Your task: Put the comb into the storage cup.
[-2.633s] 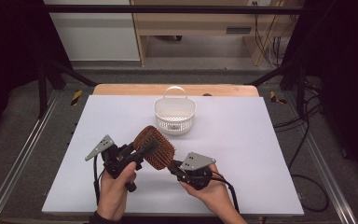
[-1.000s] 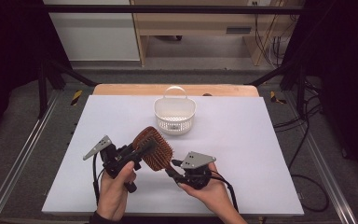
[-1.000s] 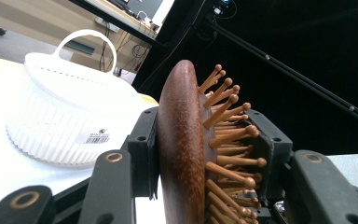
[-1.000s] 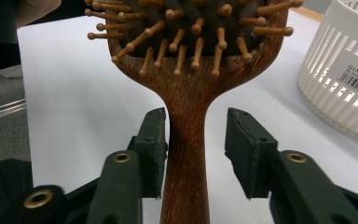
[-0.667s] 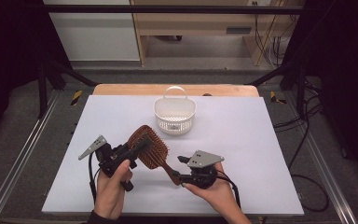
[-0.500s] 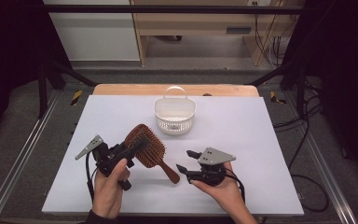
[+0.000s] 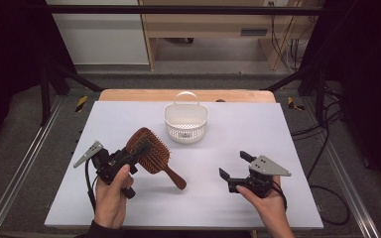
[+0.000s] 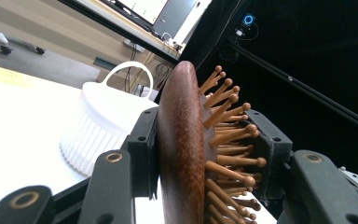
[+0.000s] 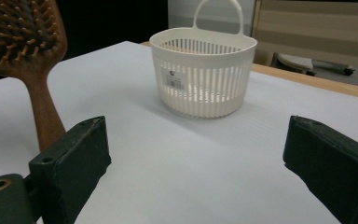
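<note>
A brown wooden hairbrush (image 7: 151,151) with peg bristles is held above the white table (image 7: 278,129). My left gripper (image 7: 138,150) is shut on its oval head, and the handle slants down to the right. In the left gripper view the pads clamp the head (image 8: 179,140) from the back and from the bristle side. My right gripper (image 7: 234,164) sits to the right of the handle's end, apart from it. Its jaws have just been opening and now stand wide with nothing between them (image 9: 196,158). The brush handle (image 9: 44,121) stands at the left of the right gripper view.
A white slatted basket (image 7: 186,121) with a loop handle stands at the middle back of the table, also ahead of the right gripper (image 9: 203,74) and behind the brush (image 8: 98,126). A wooden board edges the table's far side (image 7: 129,94).
The right gripper let go of the brush handle, opened wide and slid to the right. The left gripper kept its hold on the brush head and stayed about where it was.
</note>
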